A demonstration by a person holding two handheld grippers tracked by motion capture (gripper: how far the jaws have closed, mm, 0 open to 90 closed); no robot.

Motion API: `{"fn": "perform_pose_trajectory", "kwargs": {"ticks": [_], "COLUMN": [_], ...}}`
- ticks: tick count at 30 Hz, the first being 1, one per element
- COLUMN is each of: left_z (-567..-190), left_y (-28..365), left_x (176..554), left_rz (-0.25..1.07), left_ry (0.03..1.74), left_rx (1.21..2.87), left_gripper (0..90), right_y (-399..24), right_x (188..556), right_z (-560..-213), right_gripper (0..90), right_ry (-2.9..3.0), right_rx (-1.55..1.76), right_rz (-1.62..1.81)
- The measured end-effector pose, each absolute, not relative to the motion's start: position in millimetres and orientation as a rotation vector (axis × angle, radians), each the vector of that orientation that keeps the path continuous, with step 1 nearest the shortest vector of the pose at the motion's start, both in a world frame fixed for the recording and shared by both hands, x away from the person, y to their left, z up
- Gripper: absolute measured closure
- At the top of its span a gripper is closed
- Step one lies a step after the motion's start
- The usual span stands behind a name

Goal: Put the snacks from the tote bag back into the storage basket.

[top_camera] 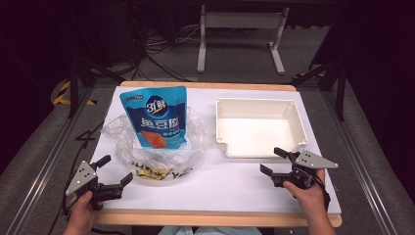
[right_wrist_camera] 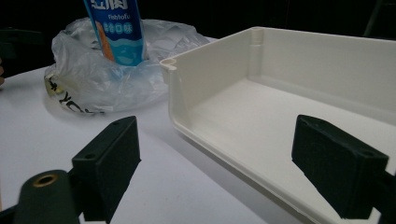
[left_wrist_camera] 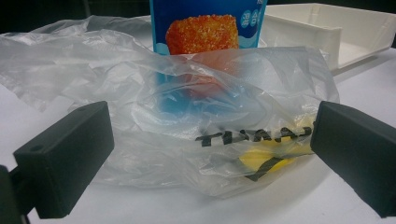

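Both tongs were spread wide with nothing in them, sitting low over the white desk [top_camera: 235, 183]. Right ahead of the left tongs [top_camera: 116, 171] sat a crinkly clear plastic bag [top_camera: 159, 156] with a blue snack pouch [top_camera: 156, 116] poking out. The right tongs [top_camera: 275, 161] were just beside an empty white plastic tray [top_camera: 221, 105].

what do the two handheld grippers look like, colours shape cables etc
Both are black tools, each with two blocky matte black fingers. The left gripper and the right gripper each carry a grey three-cornered plate dotted with small holes. Close up, the left gripper's fingers are rectangular pads with small screw holes; a brass-coloured ring sits beside the right gripper's fingers. Dark cables trail off the left one. No sleeves reach the wrists.
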State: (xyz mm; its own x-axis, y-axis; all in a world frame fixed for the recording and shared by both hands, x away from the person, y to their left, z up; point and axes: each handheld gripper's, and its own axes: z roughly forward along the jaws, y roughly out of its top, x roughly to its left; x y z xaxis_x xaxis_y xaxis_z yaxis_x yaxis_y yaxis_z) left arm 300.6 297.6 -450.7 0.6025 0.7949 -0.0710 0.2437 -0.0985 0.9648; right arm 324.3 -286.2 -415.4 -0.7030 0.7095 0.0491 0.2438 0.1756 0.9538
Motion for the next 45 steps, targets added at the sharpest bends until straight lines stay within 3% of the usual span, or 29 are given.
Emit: {"fn": "perform_pose_trajectory", "kwargs": {"ticks": [45], "left_z": [-451], "left_y": [297], "left_x": [301], "left_rz": [0.578], "left_ry": [0.882], "left_rx": [1.665], "left_gripper": [0.1], "right_y": [-245], "right_x": [329], "right_z": [-315], "right_gripper": [12.6], "right_ry": [2.155], "right_rx": [0.701], "right_rz": [1.545]}}
